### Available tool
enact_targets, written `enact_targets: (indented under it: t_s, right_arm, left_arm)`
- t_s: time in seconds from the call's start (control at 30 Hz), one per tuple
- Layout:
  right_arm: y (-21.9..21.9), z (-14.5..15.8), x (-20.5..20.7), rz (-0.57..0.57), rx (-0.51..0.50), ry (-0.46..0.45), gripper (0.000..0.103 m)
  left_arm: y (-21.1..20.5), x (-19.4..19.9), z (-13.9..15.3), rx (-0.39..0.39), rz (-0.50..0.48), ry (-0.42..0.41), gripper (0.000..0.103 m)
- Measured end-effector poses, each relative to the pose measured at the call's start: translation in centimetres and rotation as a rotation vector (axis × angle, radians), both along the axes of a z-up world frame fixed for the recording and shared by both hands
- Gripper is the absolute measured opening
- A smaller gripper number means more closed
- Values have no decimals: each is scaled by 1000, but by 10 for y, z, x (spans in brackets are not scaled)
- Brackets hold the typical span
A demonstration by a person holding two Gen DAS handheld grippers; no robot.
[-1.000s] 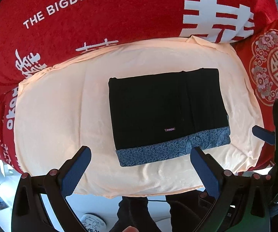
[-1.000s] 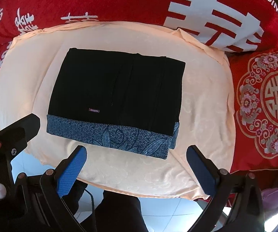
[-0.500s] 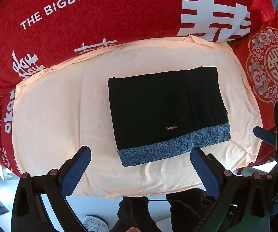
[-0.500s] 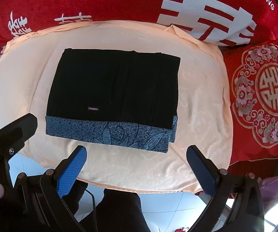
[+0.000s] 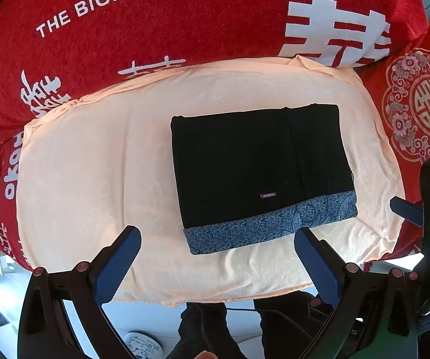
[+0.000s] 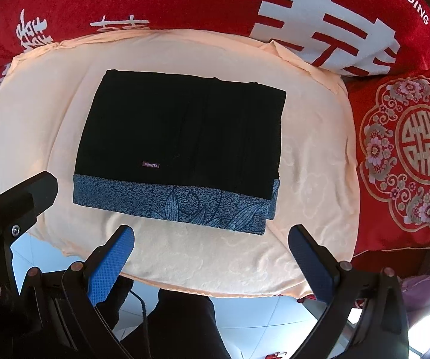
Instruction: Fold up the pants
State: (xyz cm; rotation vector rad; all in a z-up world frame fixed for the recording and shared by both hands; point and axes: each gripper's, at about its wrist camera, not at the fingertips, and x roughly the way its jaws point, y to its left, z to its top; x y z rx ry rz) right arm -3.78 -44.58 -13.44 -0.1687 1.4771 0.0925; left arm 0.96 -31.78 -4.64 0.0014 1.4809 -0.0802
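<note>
The black pants (image 5: 260, 167) (image 6: 182, 137) lie folded into a flat rectangle on a peach cloth (image 5: 95, 179) (image 6: 313, 179). A blue leaf-patterned band runs along their near edge, and a small label sits just above it. My left gripper (image 5: 216, 236) hovers open above the near edge of the pants, holding nothing. In the right wrist view my right gripper (image 6: 210, 234) is also open and empty, raised near the pants' front edge. The left gripper's black frame (image 6: 14, 206) shows at the left of that view.
A red blanket (image 5: 185, 15) with white lettering lies behind the peach cloth. A red embroidered cushion (image 6: 409, 161) sits to the right. The person's dark legs (image 6: 179, 323) stand at the near edge, over a pale tiled floor.
Both grippers have drawn back and up slightly, so the pants sit a little farther off. The pants have not moved. Both grippers stay open.
</note>
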Motion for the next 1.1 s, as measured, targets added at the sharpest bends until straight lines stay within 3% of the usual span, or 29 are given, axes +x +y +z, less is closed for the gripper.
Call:
enact_targets:
  t_s: [1.1]
  right_arm:
    - [-12, -6, 5, 10, -2, 14, 103]
  left_arm:
    - [-17, 9, 0, -16, -7, -21, 103]
